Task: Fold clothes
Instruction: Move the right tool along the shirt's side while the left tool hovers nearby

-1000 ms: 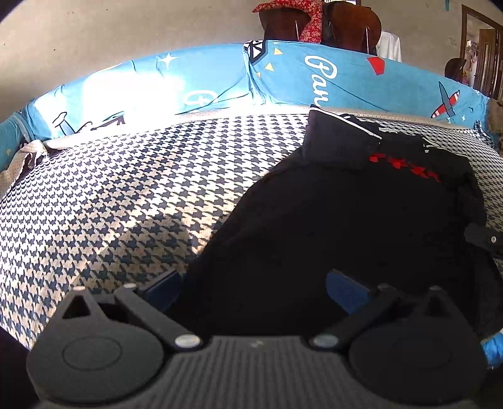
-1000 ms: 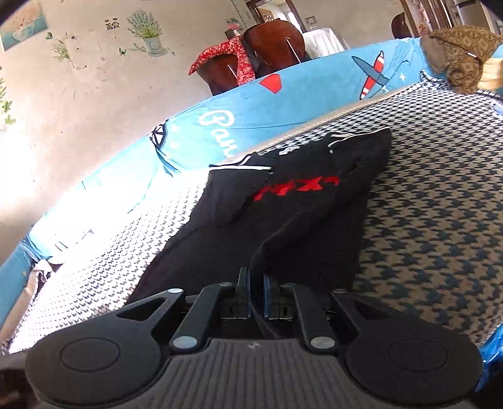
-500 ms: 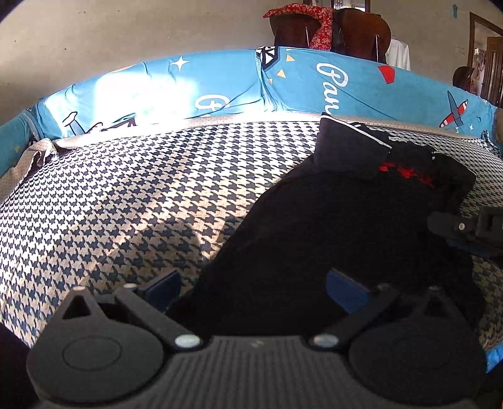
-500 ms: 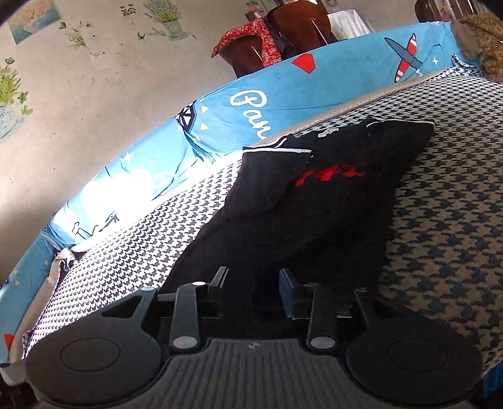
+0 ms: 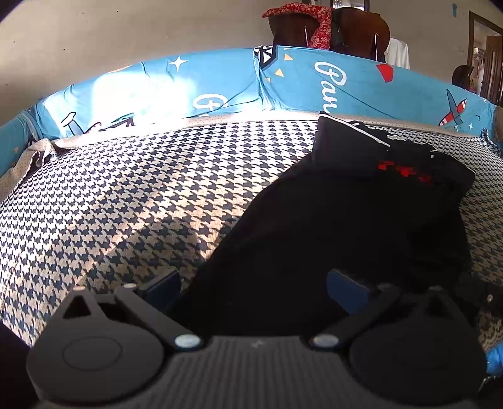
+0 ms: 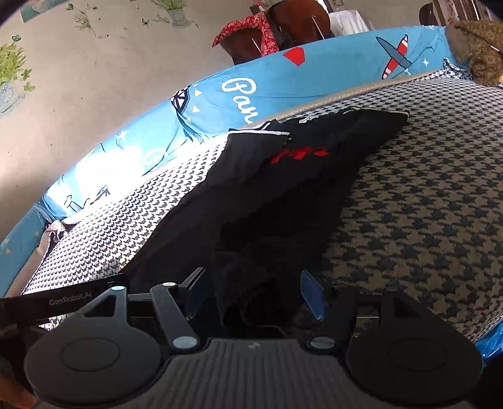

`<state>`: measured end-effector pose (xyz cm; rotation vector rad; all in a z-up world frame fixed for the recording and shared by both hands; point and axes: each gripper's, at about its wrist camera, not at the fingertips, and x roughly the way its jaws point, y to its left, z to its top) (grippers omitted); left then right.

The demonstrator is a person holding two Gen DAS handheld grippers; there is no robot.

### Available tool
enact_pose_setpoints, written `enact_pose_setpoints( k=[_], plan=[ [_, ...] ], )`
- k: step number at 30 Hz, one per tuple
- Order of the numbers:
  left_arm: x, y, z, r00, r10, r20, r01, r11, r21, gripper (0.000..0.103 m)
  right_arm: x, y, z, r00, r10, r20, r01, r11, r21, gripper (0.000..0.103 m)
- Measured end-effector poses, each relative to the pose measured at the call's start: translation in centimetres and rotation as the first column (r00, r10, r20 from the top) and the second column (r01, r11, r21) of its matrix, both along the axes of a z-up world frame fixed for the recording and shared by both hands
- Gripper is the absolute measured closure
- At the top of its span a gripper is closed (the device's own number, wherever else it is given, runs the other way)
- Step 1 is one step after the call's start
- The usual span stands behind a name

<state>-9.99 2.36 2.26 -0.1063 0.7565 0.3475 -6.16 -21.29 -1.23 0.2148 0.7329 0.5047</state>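
Observation:
A black garment (image 5: 345,207) with red lettering (image 5: 405,170) and white trim lies lengthwise on the houndstooth cover (image 5: 125,195). Its near end reaches down between the fingers of my left gripper (image 5: 253,283), which stands wide open just above the cloth. In the right wrist view the same garment (image 6: 267,201) runs away from me, with a bunched fold at its near edge. That fold sits between the blue pads (image 6: 311,294) of my right gripper (image 6: 253,292), which is open and not pinching it. The left gripper's body (image 6: 63,302) shows at the lower left there.
A blue printed cushion wall (image 5: 220,88) runs along the far edge of the cover. Behind it stand wooden chairs (image 5: 345,28) with a red cloth (image 6: 248,31) draped over one. A brown patterned cloth (image 6: 481,50) lies at the far right corner. The cover's front edge is close below both grippers.
My right gripper went from shut on the garment's near fold to open, letting the fold drop onto the cover. The left gripper stayed open and hardly moved.

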Motion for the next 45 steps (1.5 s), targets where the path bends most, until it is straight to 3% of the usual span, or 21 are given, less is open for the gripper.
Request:
enact_pose_setpoints(
  k=[4, 6, 7, 8, 11, 22, 28, 31, 33, 39, 45],
  plan=[
    [0.0, -0.1, 0.0, 1.000, -0.004, -0.003, 0.004, 1.000, 0.012, 0.000, -0.4, 0.7, -0.3, 1.000, 0.012, 0.016, -0.011, 0.999, -0.036, 0.042],
    [0.0, -0.2, 0.0, 1.000, -0.007, -0.006, 0.007, 1.000, 0.010, 0.000, -0.7, 1.1, -0.3, 0.999, 0.021, 0.036, -0.019, 0.998, -0.066, 0.073],
    [0.0, -0.2, 0.0, 1.000, -0.007, -0.008, 0.007, 1.000, 0.009, 0.000, -0.8, 1.3, -0.3, 0.999, 0.026, 0.046, -0.022, 0.996, -0.082, 0.081],
    [0.0, -0.3, -0.1, 1.000, -0.008, -0.011, 0.008, 1.000, 0.009, 0.000, -1.0, 1.5, -0.3, 0.998, 0.031, 0.055, -0.025, 0.995, -0.095, 0.087],
    [0.0, -0.4, -0.2, 1.000, -0.013, -0.016, 0.013, 1.000, 0.015, 0.000, -1.3, 1.4, -0.2, 0.998, 0.038, 0.058, -0.034, 0.997, -0.068, 0.091],
    [-0.4, -0.3, -0.1, 1.000, 0.009, 0.007, -0.009, 0.999, 0.039, 0.000, -3.0, 4.3, -0.6, 0.975, 0.221, 0.037, -0.222, 0.975, 0.026, 0.091],
    [-0.5, -0.4, 0.3, 0.999, 0.022, 0.029, -0.024, 0.997, 0.071, 0.000, -3.2, 5.5, -1.1, 0.968, 0.253, 0.007, -0.253, 0.967, 0.045, 0.082],
    [-0.4, -0.3, 0.3, 0.999, 0.028, 0.028, -0.030, 0.997, 0.069, 0.000, -3.6, 6.1, -1.2, 0.946, 0.325, -0.006, -0.324, 0.945, 0.051, 0.076],
    [-0.5, -0.2, 0.3, 0.999, 0.032, 0.028, -0.034, 0.997, 0.066, 0.000, -4.2, 6.7, -1.4, 0.924, 0.381, -0.011, -0.381, 0.924, 0.026, 0.069],
    [-0.4, -0.2, 0.1, 0.999, 0.038, 0.017, -0.039, 0.998, 0.054, 0.000, -5.3, 6.7, -1.3, 0.894, 0.447, 0.011, -0.447, 0.894, -0.035, 0.068],
    [0.2, 0.0, 0.0, 1.000, 0.021, -0.010, -0.021, 1.000, 0.006, 0.000, -4.0, 3.7, 0.0, 0.948, 0.316, 0.045, -0.317, 0.948, 0.013, 0.068]
  ],
)
